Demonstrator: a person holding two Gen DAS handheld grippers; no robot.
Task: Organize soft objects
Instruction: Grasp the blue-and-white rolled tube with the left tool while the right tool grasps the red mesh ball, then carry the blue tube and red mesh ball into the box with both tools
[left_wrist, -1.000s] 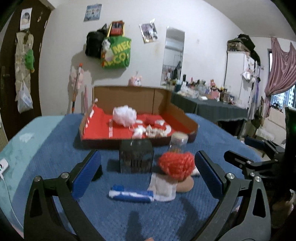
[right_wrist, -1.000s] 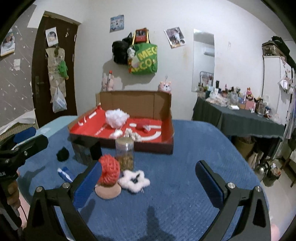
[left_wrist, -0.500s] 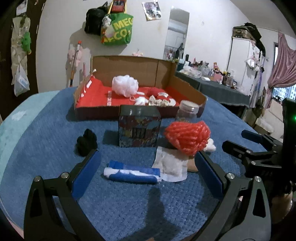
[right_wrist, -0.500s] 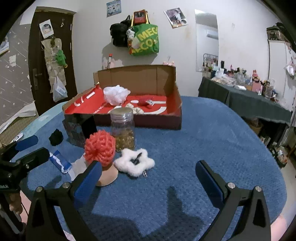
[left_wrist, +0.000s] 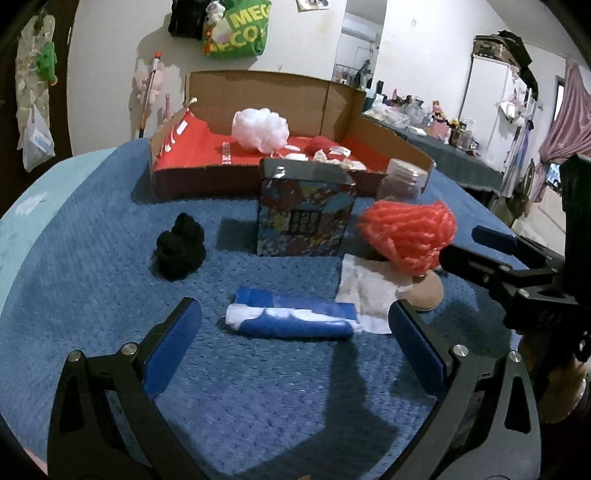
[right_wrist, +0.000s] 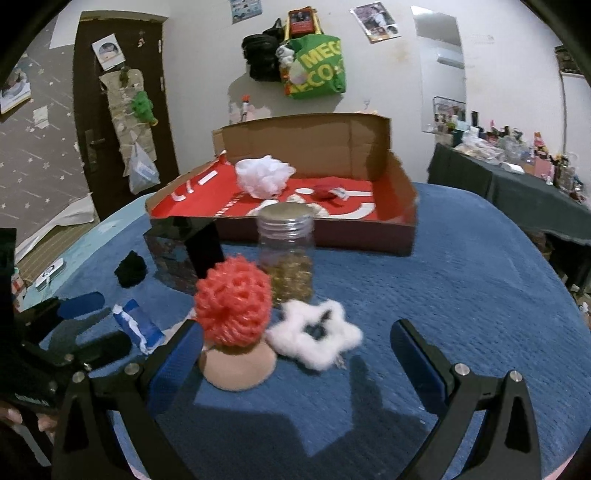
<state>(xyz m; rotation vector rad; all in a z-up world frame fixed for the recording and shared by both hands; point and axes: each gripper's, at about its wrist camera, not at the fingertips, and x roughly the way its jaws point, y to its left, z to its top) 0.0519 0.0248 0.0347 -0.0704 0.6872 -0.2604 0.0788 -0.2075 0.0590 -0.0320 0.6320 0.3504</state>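
Red knitted ball (right_wrist: 232, 301) sits on a beige base; both grippers, left (left_wrist: 293, 343) and right (right_wrist: 295, 350), hover wide, holding nothing.

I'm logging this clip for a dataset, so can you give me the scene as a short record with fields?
surface: blue blanket
box: open cardboard box, red lining, holds a white pouf
outside the box: red yarn ball, white fluffy star, black pompom, blue-white roll, glass jar, patterned tin
left gripper: jaws open, empty, facing the roll
right gripper: jaws open, empty, by the yarn ball and star
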